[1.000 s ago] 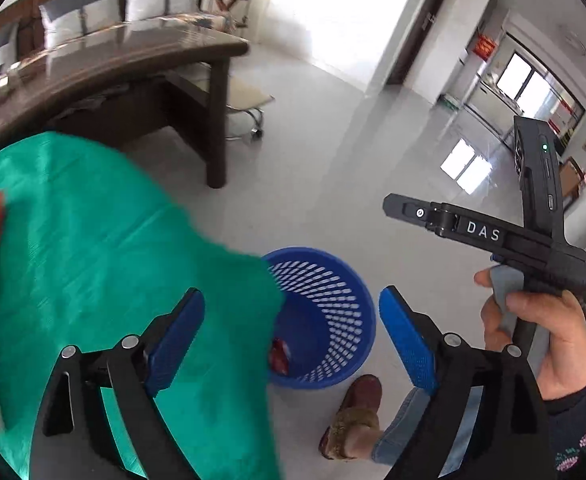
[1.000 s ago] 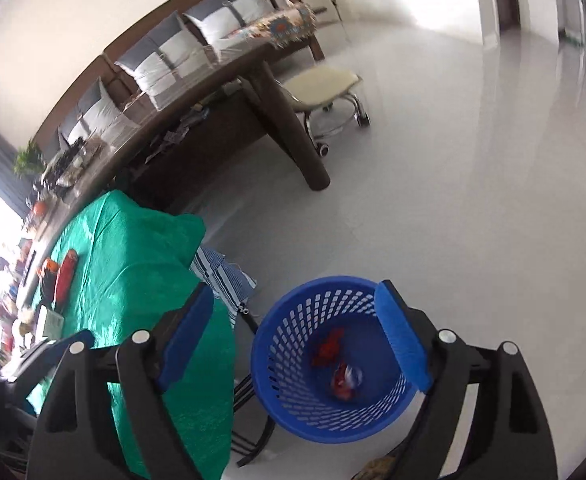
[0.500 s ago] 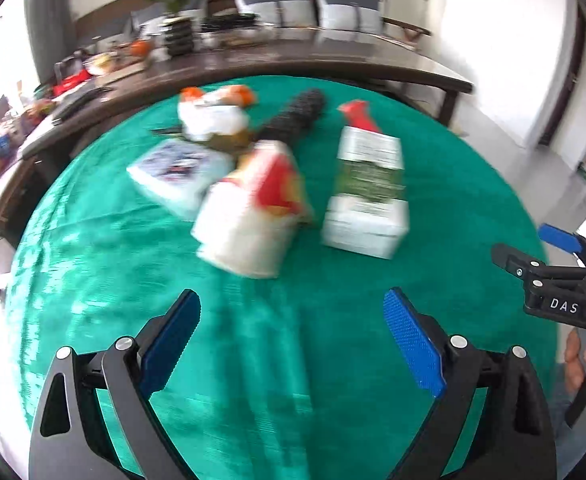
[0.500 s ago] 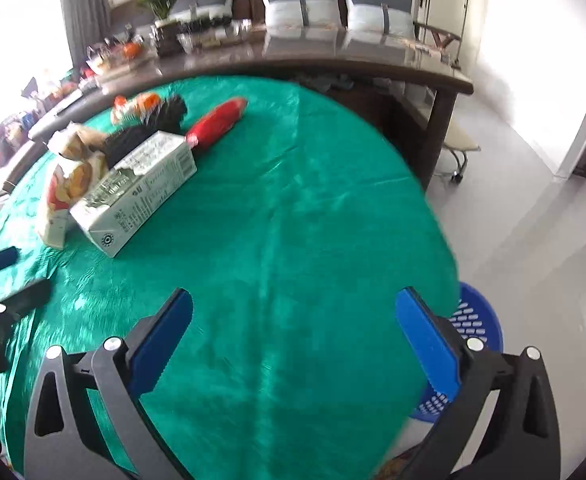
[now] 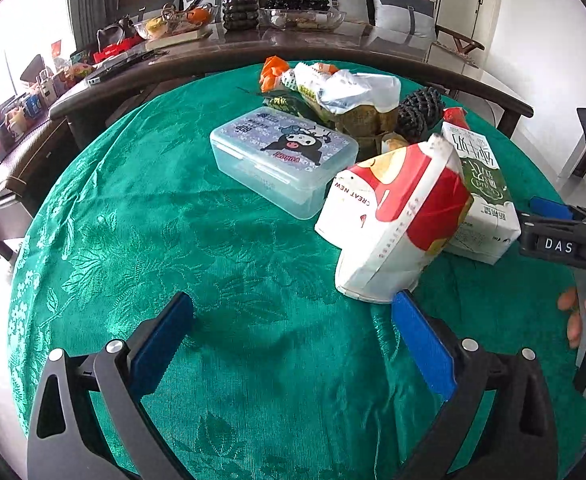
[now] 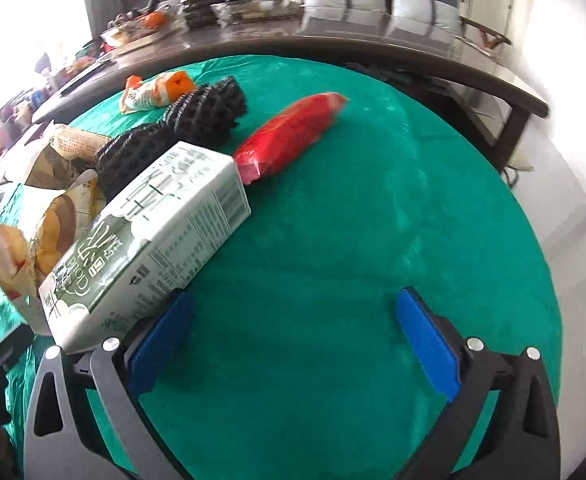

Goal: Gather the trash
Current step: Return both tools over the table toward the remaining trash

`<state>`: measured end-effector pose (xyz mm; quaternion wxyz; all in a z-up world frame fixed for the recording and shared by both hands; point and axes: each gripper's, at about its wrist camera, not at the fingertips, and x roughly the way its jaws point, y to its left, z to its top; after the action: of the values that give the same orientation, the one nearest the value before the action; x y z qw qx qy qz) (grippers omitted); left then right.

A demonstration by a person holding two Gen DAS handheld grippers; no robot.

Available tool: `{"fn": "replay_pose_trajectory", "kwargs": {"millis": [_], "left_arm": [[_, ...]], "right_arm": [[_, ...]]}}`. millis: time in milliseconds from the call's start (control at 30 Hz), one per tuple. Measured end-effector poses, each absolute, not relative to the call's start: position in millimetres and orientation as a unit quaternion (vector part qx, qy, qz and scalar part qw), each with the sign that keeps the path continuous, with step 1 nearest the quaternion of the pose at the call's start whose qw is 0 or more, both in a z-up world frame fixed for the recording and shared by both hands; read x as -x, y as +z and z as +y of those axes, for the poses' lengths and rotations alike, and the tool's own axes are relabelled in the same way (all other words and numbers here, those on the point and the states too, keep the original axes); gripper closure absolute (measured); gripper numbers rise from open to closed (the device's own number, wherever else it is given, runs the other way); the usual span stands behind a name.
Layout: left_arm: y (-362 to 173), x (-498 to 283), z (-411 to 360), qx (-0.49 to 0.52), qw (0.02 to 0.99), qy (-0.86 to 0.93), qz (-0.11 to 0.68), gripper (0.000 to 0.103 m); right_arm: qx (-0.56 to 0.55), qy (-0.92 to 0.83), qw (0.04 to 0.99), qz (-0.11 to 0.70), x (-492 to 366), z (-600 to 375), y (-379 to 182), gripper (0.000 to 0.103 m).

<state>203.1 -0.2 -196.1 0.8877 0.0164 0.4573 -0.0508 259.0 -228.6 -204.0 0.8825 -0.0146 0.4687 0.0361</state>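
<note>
Left wrist: boxy milk carton (image 5: 481,192) (perhaps cardboard) on damask cloth (image 5: 173,240)

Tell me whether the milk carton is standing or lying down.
Lying down: the milk carton rests on its long side on the green tablecloth.

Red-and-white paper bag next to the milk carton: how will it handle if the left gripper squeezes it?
The red-and-white paper bag looks creased and puffed, so it will likely crumple under the pads rather than resist. It seems light for its size, probably near empty. It leans on the milk carton, so a push may tip or slide it.
</note>
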Motion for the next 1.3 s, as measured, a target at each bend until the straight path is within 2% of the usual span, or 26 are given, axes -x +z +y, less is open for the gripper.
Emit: {"fn": "replay_pose_trajectory", "kwargs": {"millis": [1300], "left_arm": [[-200.7,-207.3,-1.3,-0.021,0.884,-0.039,0.465,0.004]], "right_arm": [[0.017,0.043,0.882,0.469,-262.2,-228.3,-203.6,0.004]]}}
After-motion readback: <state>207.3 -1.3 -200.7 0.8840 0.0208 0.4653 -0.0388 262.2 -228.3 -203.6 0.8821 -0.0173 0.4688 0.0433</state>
